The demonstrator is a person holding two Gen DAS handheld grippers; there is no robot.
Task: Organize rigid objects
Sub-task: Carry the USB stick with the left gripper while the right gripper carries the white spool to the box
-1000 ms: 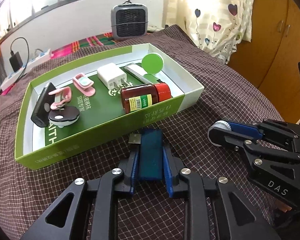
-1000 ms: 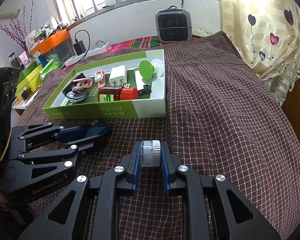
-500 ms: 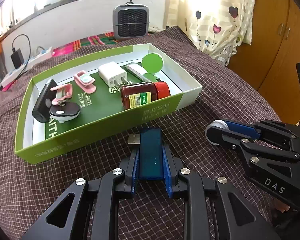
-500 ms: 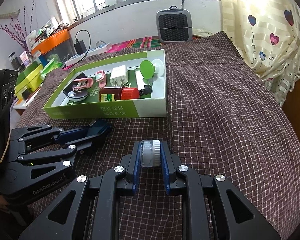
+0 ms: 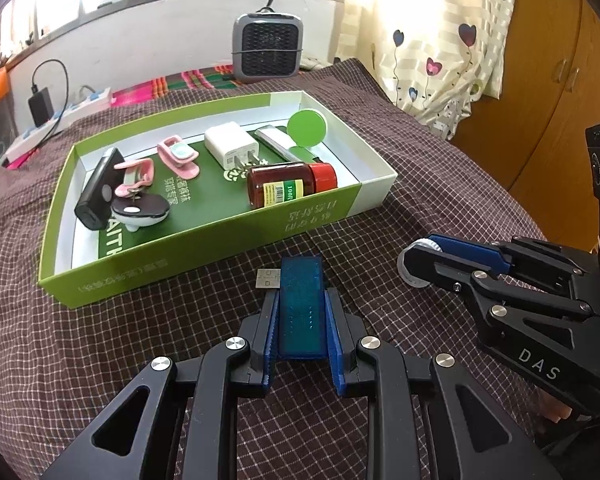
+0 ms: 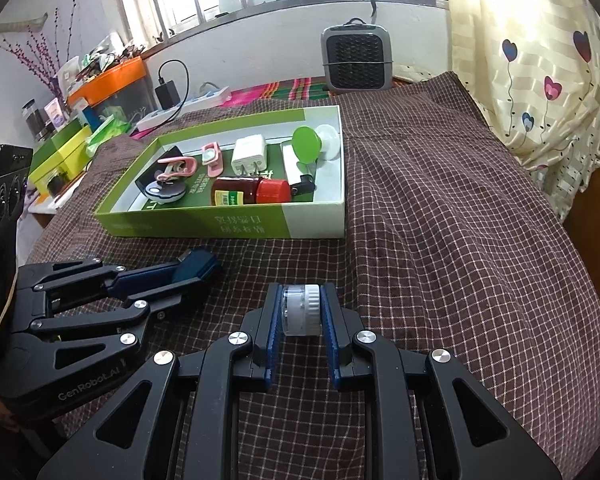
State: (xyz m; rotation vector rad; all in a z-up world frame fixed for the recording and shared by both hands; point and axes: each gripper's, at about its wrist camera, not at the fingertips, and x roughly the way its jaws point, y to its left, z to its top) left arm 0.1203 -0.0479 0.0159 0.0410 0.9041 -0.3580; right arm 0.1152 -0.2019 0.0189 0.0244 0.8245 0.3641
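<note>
Right tool [image 6: 302,314] clamping white jar [image 6: 301,310], green box [image 6: 236,226] beyond

The black gadget [image 6: 150,181] hides behind the pink clip [image 6: 178,167]; the box [image 6: 236,229] print is too small to read.

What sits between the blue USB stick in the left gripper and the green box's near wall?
Nothing: in the left wrist view only bare checked cloth separates the USB stick from the green box.
</note>
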